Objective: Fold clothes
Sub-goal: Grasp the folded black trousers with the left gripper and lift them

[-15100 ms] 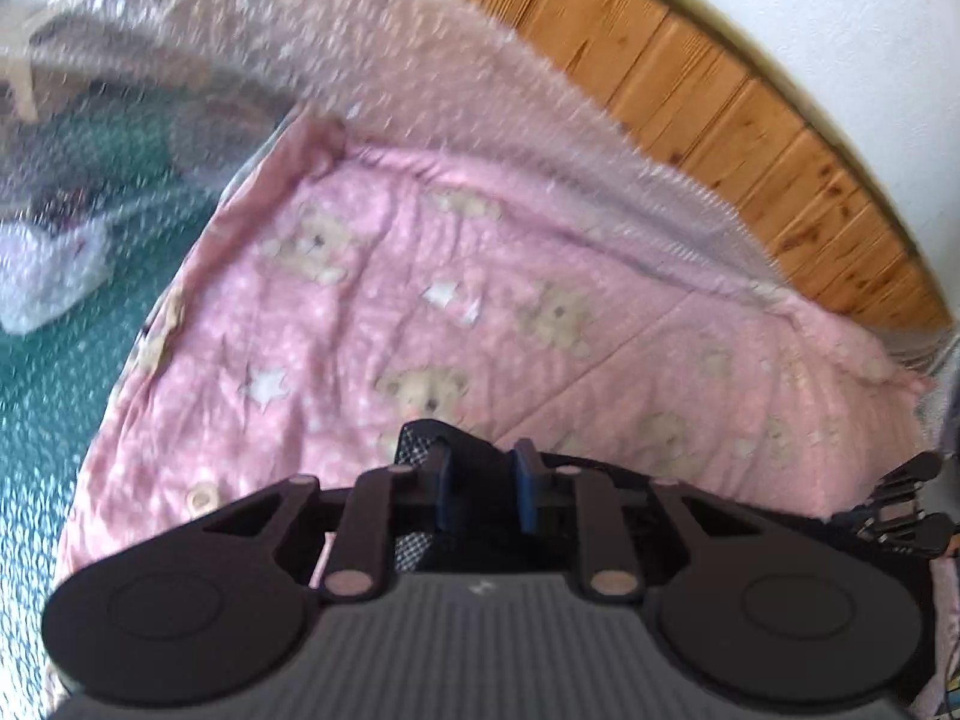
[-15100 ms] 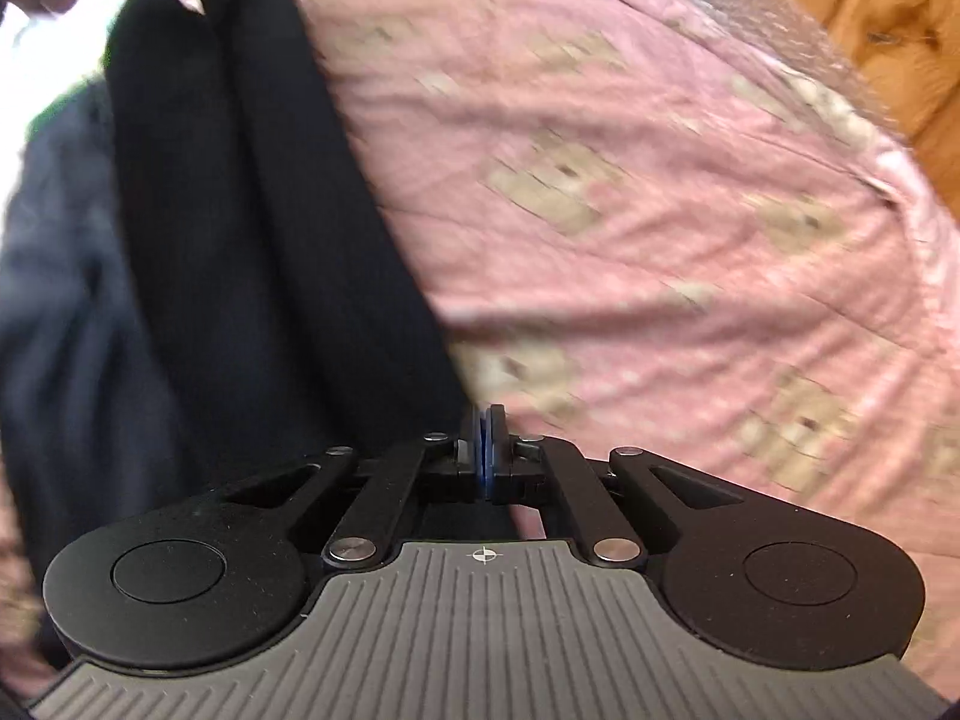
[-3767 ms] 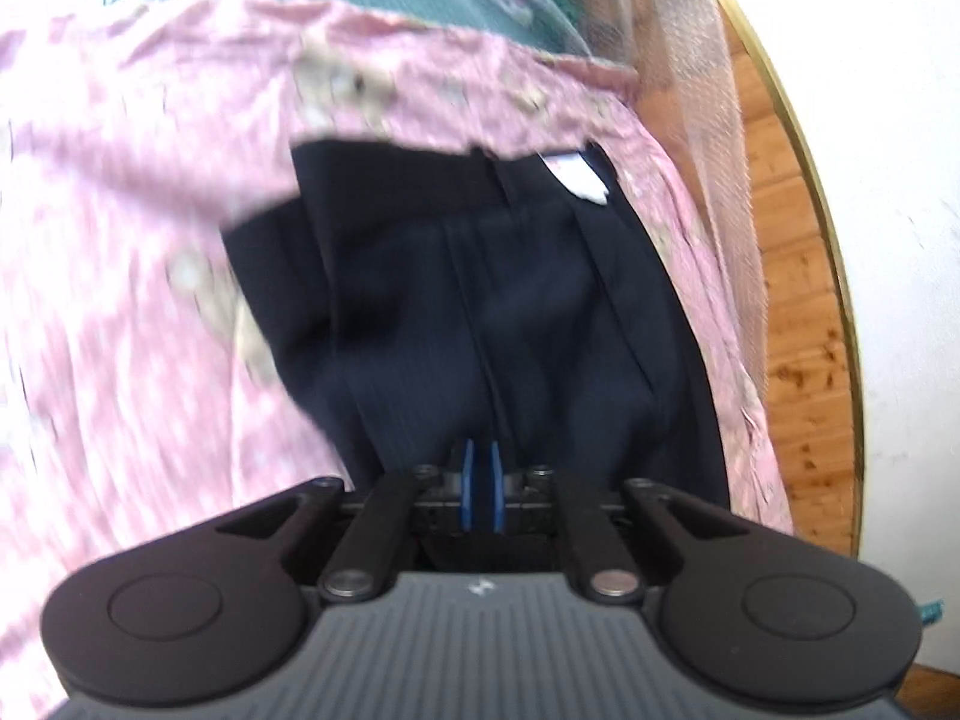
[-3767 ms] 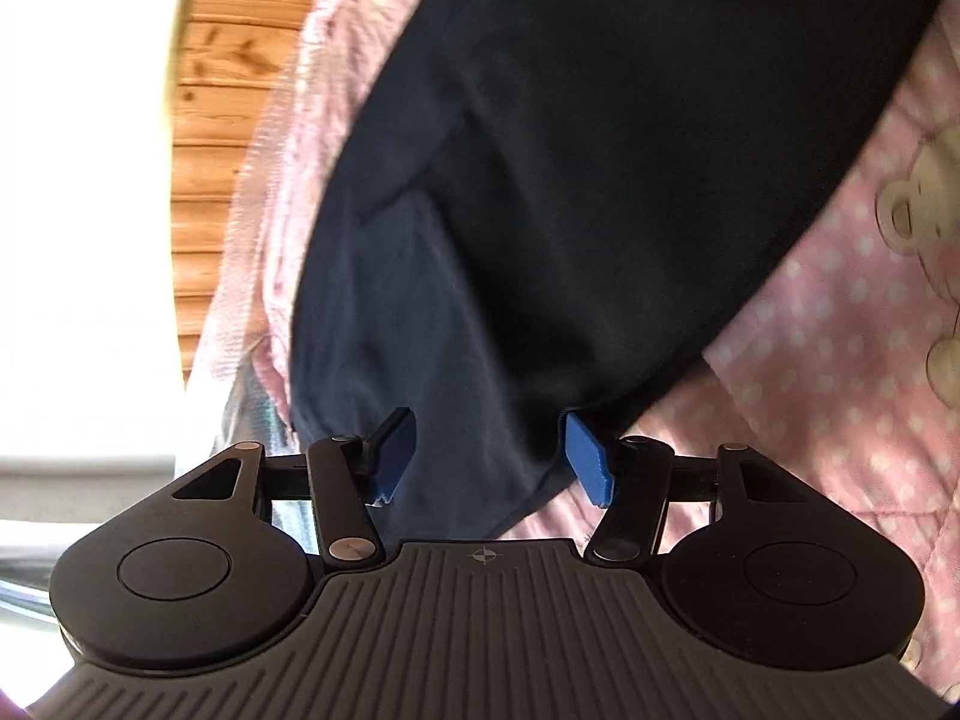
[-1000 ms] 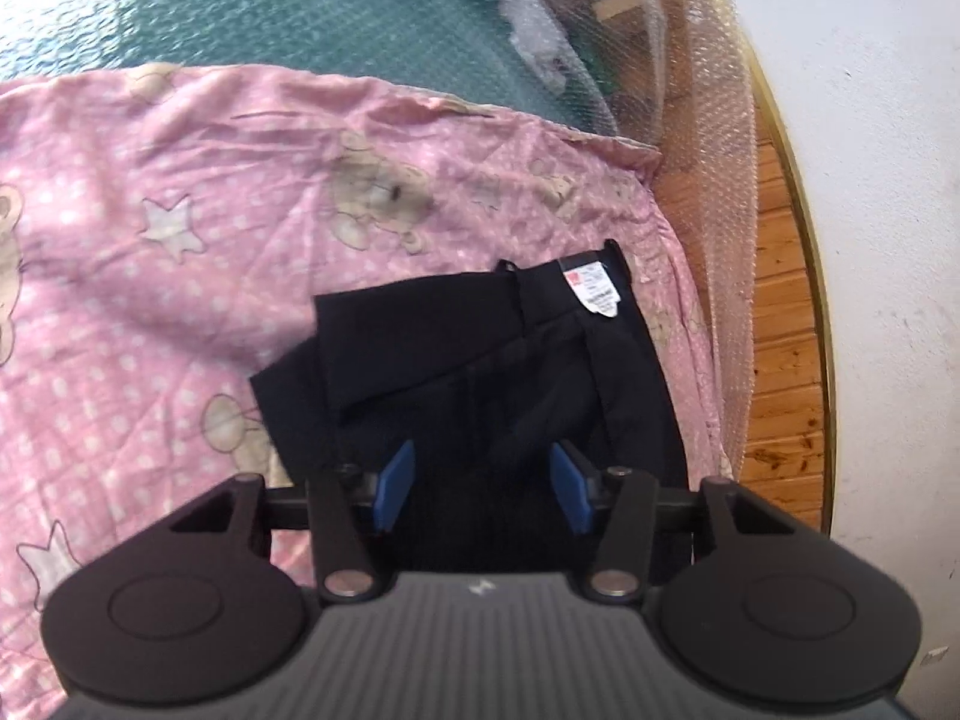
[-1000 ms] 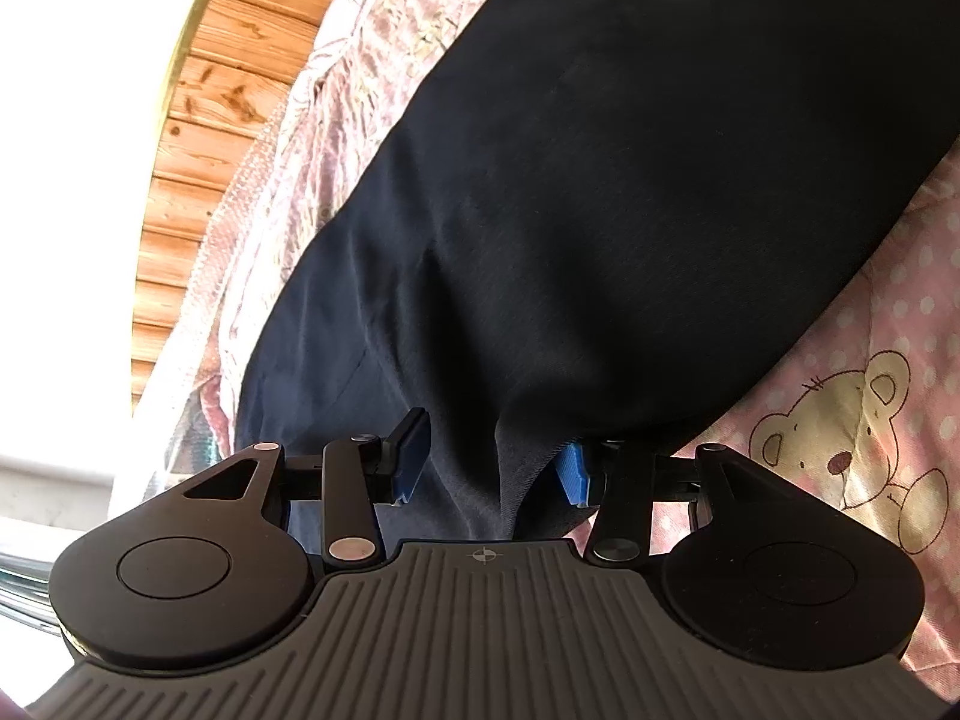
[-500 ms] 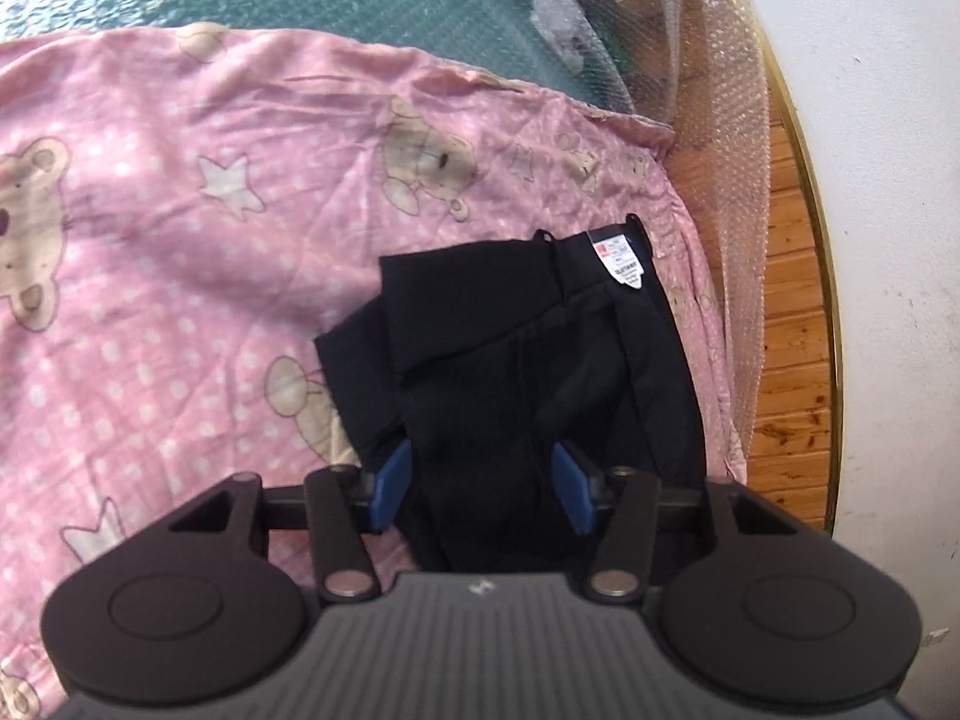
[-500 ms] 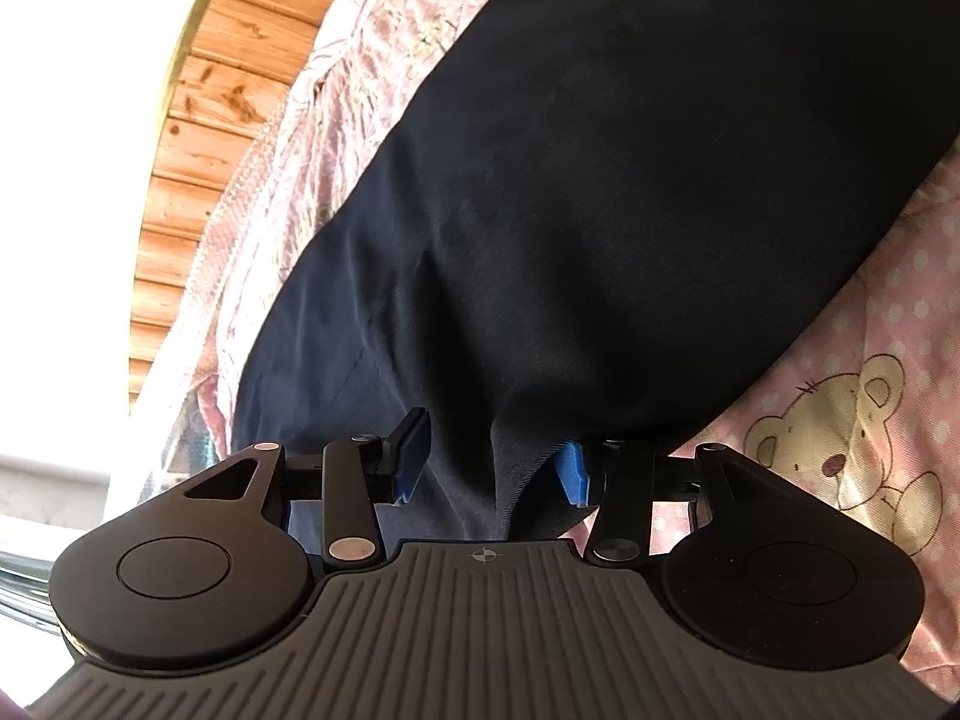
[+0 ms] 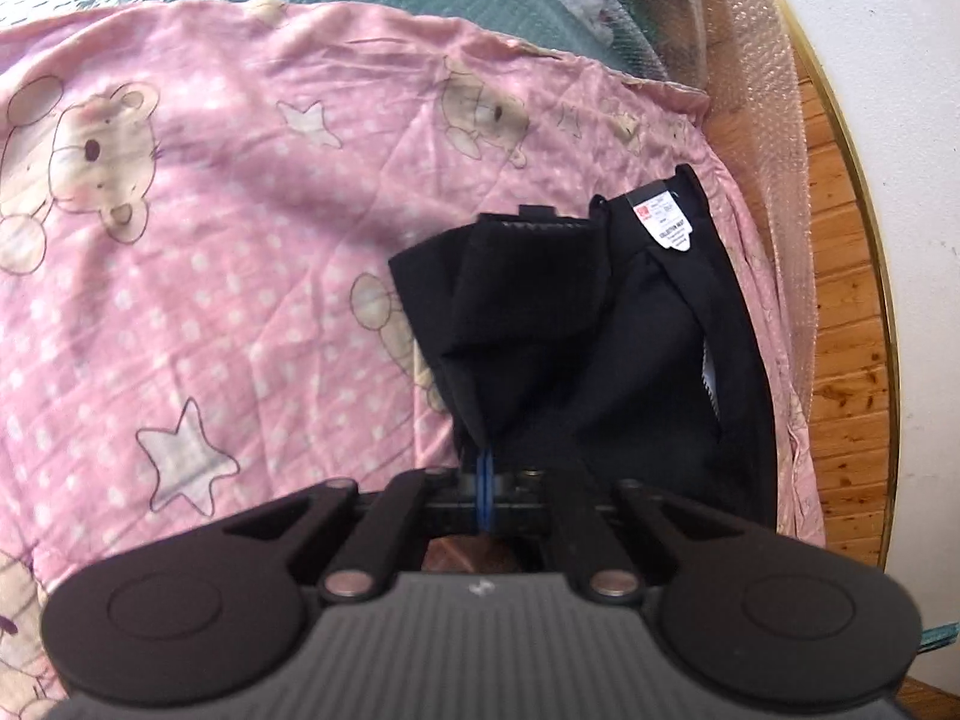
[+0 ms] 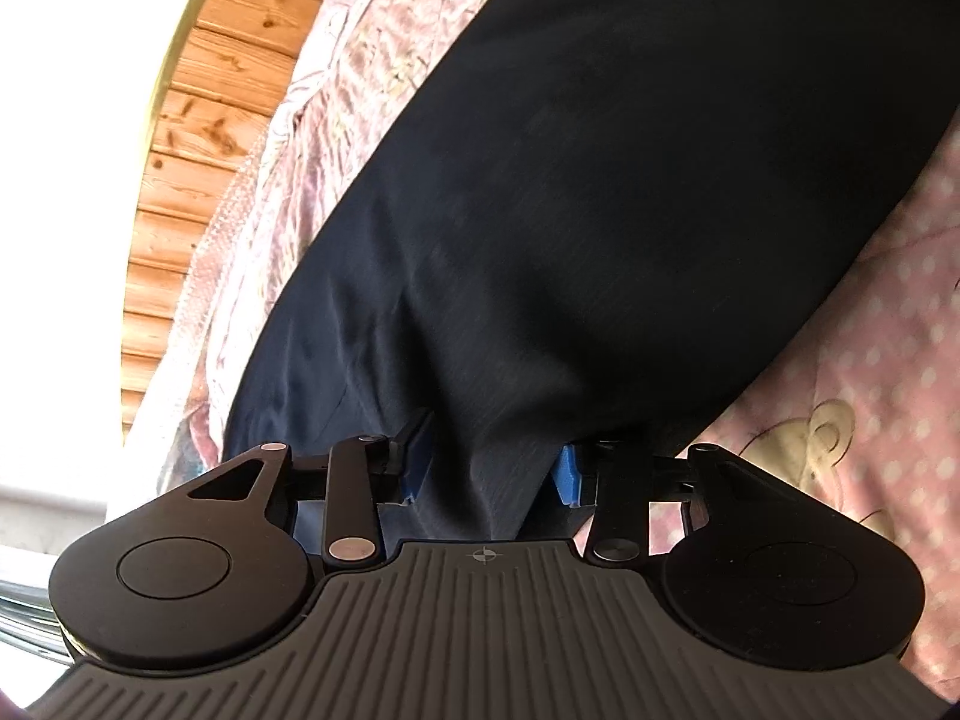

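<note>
Left claw (image 9: 485, 480) pinched shut on near-left corner of dark navy folded trousers (image 9: 600, 324) w/ long axis running away toward white tag; right claw (image 10: 489, 468) open, astride cloth.

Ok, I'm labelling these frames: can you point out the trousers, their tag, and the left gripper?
trousers (image 9: 636, 360), left wrist view, middle of the dark cloth.
tag (image 9: 663, 223), left wrist view, white label at the waistband.
left gripper (image 9: 485, 474), left wrist view, between the shut blue tips.
</note>
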Available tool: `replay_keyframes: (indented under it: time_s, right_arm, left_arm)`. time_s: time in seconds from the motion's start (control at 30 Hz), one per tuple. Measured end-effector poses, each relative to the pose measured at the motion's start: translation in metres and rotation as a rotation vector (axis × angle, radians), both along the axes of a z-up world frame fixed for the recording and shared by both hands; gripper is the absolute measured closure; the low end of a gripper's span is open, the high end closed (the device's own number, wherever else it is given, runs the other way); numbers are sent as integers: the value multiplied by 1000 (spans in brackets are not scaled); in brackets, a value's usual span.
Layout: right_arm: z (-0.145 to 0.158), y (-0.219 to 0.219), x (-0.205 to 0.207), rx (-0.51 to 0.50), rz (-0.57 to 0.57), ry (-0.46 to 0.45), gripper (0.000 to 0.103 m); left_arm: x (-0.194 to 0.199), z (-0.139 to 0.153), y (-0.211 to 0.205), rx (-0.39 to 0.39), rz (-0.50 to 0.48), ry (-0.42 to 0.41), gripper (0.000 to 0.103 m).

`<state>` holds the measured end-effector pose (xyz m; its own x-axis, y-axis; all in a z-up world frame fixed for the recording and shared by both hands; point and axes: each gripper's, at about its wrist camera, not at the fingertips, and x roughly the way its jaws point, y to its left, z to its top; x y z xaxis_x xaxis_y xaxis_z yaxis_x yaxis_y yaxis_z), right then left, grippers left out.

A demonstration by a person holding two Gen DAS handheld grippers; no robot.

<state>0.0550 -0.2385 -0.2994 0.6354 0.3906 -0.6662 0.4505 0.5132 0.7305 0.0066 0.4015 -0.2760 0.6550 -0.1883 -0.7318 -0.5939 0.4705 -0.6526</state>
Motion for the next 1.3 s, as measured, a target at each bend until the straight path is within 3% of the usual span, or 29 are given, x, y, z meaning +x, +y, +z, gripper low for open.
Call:
replay_keyframes:
  time_s: [0.1, 0.27, 0.4, 0.43, 0.5, 0.63, 0.7, 0.73, 0.8, 0.87, 0.93, 1.0, 1.07, 1.17, 1.23, 1.3]
  right_arm:
    - [15, -2, -3, -67, 38, 21, 57]
    - [62, 6, -6, -344, 179, -5, 57]
    - [55, -13, 17, -499, 200, 41, 62]
    - [46, -25, 24, -541, 201, 89, 64]
    - [38, -52, 25, -622, 223, 150, 103]
    - [40, -98, 2, -750, 255, 296, 103]
    - [43, -116, -7, -809, 246, 341, 92]
    - [48, -122, -8, -825, 237, 338, 81]
    - [65, -121, 2, -865, 246, 261, 80]
    - [81, -118, 16, -905, 261, 186, 60]
    - [80, -113, 44, -960, 322, 143, 52]
    - [66, -112, 69, -1040, 389, 147, 51]
    - [49, -114, 86, -1101, 450, 168, 51]
    - [27, -121, 97, -1104, 499, 203, 48]
    - [28, -136, 95, -1077, 475, 181, 37]
    - [27, -152, 93, -1041, 457, 186, 31]
  left_arm:
    - [7, 8, 6, 29, 3, -9, 102]
    - [23, 12, 13, 99, -67, 19, 101]
    - [40, 12, 13, 152, -111, 37, 101]
    - [41, 15, 14, 165, -111, 42, 101]
    - [38, 25, 17, 202, -101, 49, 101]
    - [31, 45, 24, 277, -81, 64, 99]
    - [27, 55, 27, 315, -71, 72, 94]
    - [26, 60, 29, 333, -66, 76, 93]
    - [22, 70, 32, 371, -56, 83, 89]
    - [23, 80, 31, 403, -62, 79, 89]
    - [42, 93, 10, 413, -131, 25, 88]
    - [71, 96, -19, 382, -240, -23, 84]
    - [106, 85, -58, 363, -371, -30, 74]
    - [147, 56, -104, 385, -523, 43, 74]
    - [160, 35, -115, 384, -581, 97, 75]
    - [160, 27, -109, 376, -576, 74, 75]
